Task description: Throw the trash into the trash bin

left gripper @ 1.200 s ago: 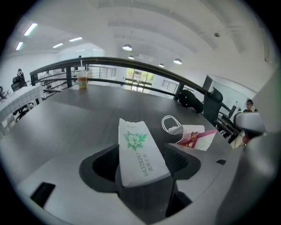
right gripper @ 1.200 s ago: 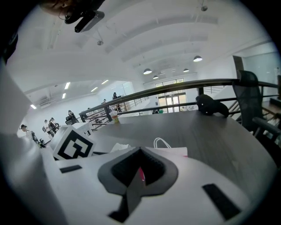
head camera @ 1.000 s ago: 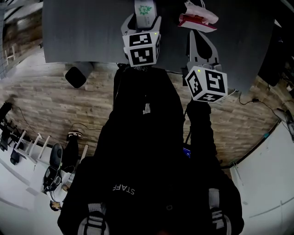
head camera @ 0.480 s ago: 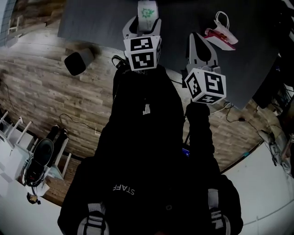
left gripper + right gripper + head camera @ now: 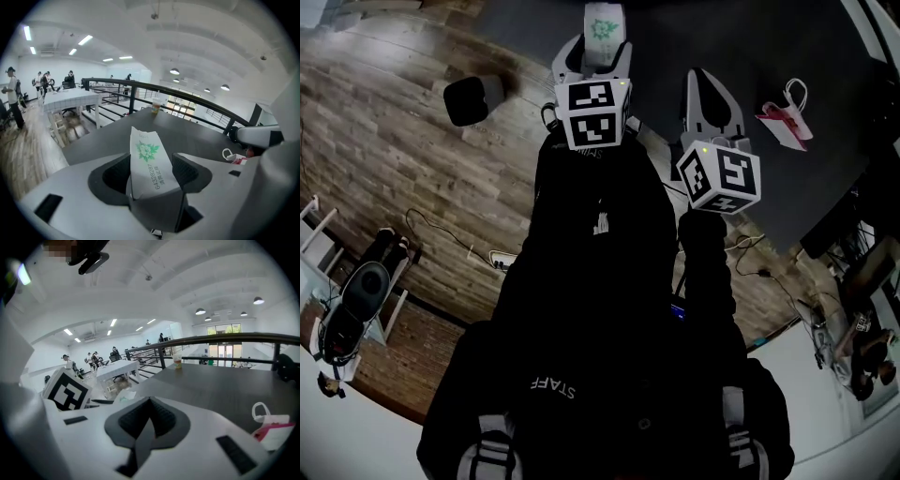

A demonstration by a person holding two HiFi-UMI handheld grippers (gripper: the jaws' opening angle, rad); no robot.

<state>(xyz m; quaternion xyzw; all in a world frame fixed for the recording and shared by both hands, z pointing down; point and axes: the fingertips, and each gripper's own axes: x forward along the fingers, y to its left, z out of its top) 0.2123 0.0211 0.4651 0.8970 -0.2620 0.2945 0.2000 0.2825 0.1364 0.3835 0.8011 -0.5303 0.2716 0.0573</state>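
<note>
My left gripper is shut on a white paper packet with a green flower print, which stands up between the black pads; its jaws have just been closing slightly on it. My right gripper is shut, the pads meet and nothing is between them. Both are held out over the near edge of a dark table. A dark round bin stands on the wood floor to the upper left in the head view.
A pink-and-white bag with handles lies on the table at right. A cup stands at the table's far edge by a black railing. Cables and an office chair are on the floor. People stand far off.
The head view has swung: table and bag slid to the right, and more wood floor shows at left with the bin. Both grippers keep their places in the view; the packet stays gripped.
</note>
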